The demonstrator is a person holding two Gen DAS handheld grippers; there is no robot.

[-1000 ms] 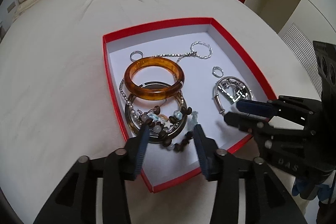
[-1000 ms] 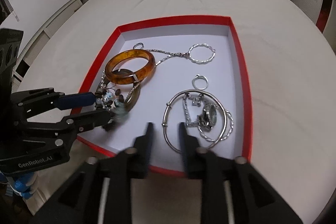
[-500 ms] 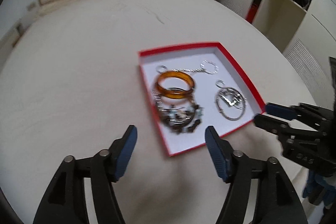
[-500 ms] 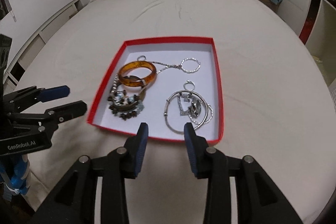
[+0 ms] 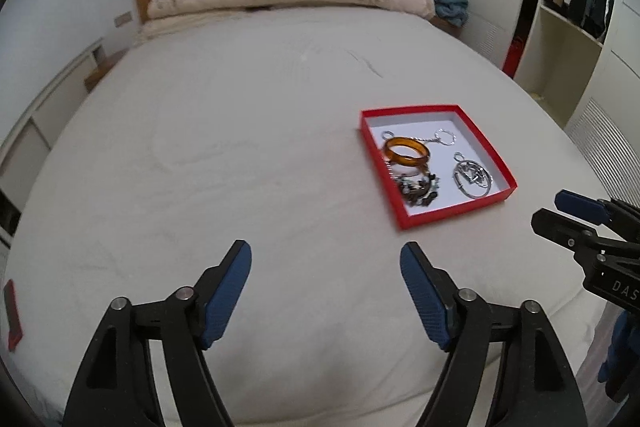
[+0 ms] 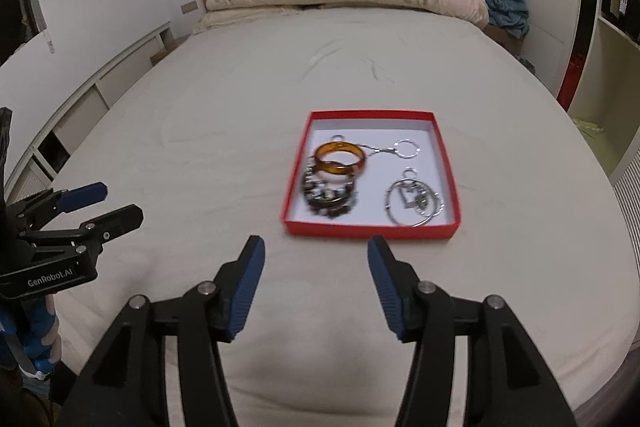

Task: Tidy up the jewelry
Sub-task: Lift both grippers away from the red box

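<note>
**Jewelry gathered in the tray, both grippers clear**

Leftmost, at about 8 o'clock in the right wrist view: the left gripper (image 6: 110, 203), jaws released and holding nothing, poised above the pale bed sheet (image 6: 200, 155) and well apart from the jewelry. In its own camera, blue-padded fingers (image 5: 226, 291) spread wide over bare sheet.

Further right, toward 1 o'clock of that camera: the shallow red cardboard tray with a white floor (image 5: 400, 207), flat on the bed. Inside, from its left half: a translucent amber bangle (image 6: 340, 157) resting on a dark beaded bracelet stack (image 6: 330, 197), blurred, so individual pieces hard to separate. Behind them, at the tray's 12 o'clock, a thin silver chain ending in a twisted ring (image 6: 406, 149). In the right half, a large silver hoop with a tangle of small silver pieces inside (image 6: 414, 203), and a small silver ring (image 6: 410, 171) just beyond it.

Nearest the tray's front edge: the right gripper (image 6: 316, 287), likewise released and empty, fingers pointing at the red wall.

Judged stage: nothing outside the tray, so sorting appears finished or nearly so. Next move, if any: either retreat, or a careful re-entry to untangle the silver cluster, with a narrow pinch on thin wire and no dragging of neighbours.
</note>
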